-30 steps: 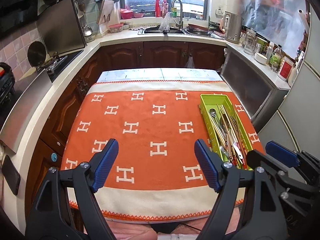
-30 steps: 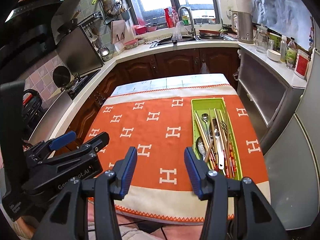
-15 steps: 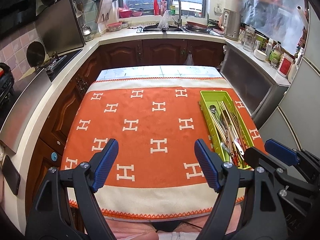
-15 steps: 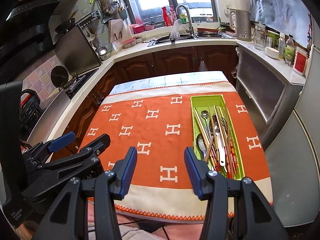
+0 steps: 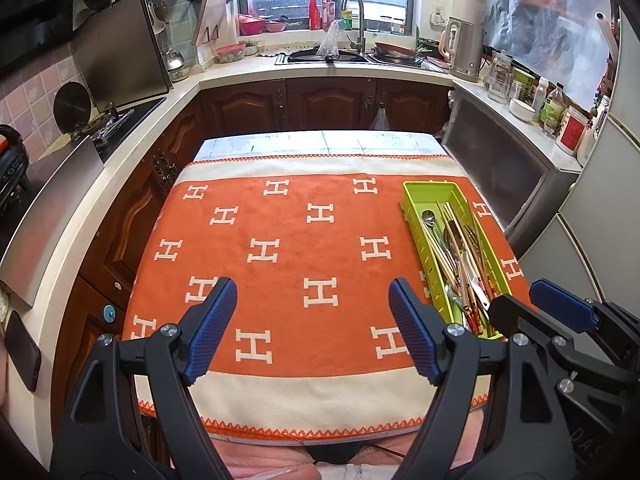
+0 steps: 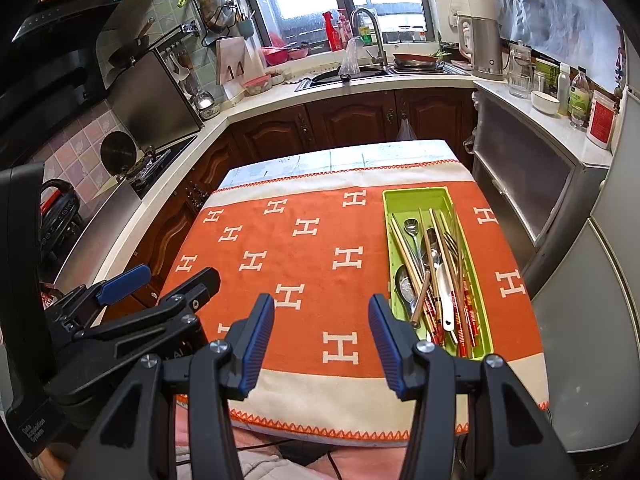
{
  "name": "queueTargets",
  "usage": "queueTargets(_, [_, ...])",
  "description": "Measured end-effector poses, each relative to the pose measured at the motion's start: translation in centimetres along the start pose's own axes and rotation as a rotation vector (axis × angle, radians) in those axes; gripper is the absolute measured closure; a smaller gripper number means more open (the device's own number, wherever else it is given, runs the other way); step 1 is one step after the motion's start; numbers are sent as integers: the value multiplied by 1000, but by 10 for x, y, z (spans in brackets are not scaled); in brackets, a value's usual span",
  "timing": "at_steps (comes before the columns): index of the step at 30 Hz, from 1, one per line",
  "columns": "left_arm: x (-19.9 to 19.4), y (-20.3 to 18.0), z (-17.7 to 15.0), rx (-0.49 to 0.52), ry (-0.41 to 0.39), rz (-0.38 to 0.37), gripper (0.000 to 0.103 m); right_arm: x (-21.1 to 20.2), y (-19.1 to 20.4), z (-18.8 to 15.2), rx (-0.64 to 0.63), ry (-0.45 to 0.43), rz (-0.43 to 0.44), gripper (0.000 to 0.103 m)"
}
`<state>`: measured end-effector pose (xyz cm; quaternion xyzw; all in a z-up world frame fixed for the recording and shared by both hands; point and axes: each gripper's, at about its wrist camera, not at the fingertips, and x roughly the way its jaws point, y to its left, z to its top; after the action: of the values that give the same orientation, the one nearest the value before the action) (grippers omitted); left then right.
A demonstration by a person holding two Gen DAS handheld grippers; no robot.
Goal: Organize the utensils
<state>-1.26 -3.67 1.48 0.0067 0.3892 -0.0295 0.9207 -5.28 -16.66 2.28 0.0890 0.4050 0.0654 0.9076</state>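
A lime-green tray (image 5: 413, 209) (image 6: 387, 216) lies on the right side of an orange towel (image 5: 304, 248) (image 6: 304, 264) patterned with white H marks. Spoons, chopsticks (image 6: 402, 246) and other utensils (image 5: 460, 256) (image 6: 436, 276) lie heaped in the tray. My left gripper (image 5: 313, 308) hovers open over the towel's near middle, with nothing between its blue pads. To its right, my right gripper (image 6: 321, 322) (image 5: 532, 302) is open too, empty, just left of the tray's near end.
The towel covers a small table ringed by kitchen counters. A stove (image 5: 120, 120) is on the left and a sink (image 5: 332, 55) at the back. A kettle (image 5: 464, 54) and jars stand on the right, above a grey cabinet (image 5: 504, 168). A person's lap is below the near edge.
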Motion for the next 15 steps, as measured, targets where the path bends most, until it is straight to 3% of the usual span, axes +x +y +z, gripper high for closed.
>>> queueTargets(15, [4, 4, 2, 2, 6, 4, 27, 1, 1, 0, 3, 2, 0, 54])
